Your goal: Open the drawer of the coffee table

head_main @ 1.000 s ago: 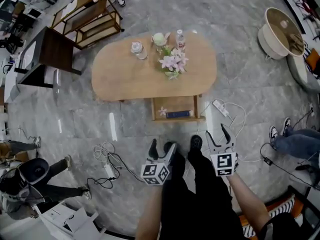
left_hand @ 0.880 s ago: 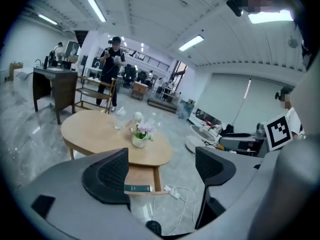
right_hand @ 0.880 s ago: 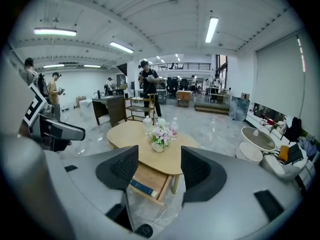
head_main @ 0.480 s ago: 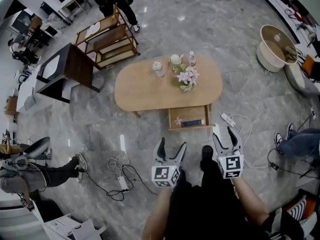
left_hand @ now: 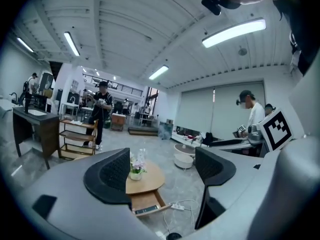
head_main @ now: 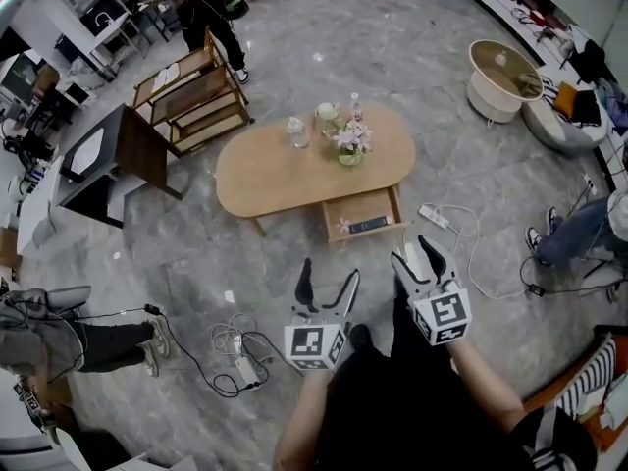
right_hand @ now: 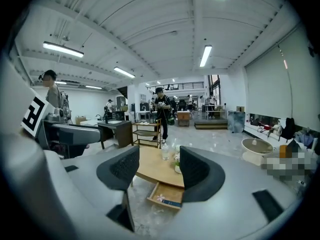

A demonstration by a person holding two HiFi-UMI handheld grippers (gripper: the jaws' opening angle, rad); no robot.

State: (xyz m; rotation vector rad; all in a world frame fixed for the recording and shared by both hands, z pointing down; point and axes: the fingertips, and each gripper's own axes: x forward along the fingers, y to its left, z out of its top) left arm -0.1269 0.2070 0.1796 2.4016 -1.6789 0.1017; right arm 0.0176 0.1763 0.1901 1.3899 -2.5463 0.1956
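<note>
The oval wooden coffee table (head_main: 265, 177) stands on the grey stone floor ahead of me. Its drawer (head_main: 365, 207) is pulled out on the near side and holds a dark flat object (head_main: 369, 226) and a small pink flower (head_main: 343, 225). My left gripper (head_main: 329, 277) is open and empty, well short of the table. My right gripper (head_main: 411, 252) is also open, empty and clear of the drawer. The table (left_hand: 146, 178) and drawer (left_hand: 146, 202) show between the left gripper's (left_hand: 162, 171) jaws. The right gripper (right_hand: 159, 171) frames the drawer (right_hand: 167, 195).
A flower vase (head_main: 350, 145), bottle (head_main: 355, 106), cup (head_main: 327, 115) and glass jar (head_main: 295, 130) stand on the tabletop. A white power strip (head_main: 435, 215) and cables (head_main: 234, 349) lie on the floor. Wooden shelves (head_main: 191, 91), a dark desk (head_main: 108, 155), a round white table (head_main: 503, 78) and people surround.
The head view has drawn back and widened, so the table looks smaller and farther. Both grippers stayed open and shifted slightly up in the view. The drawer stays pulled out.
</note>
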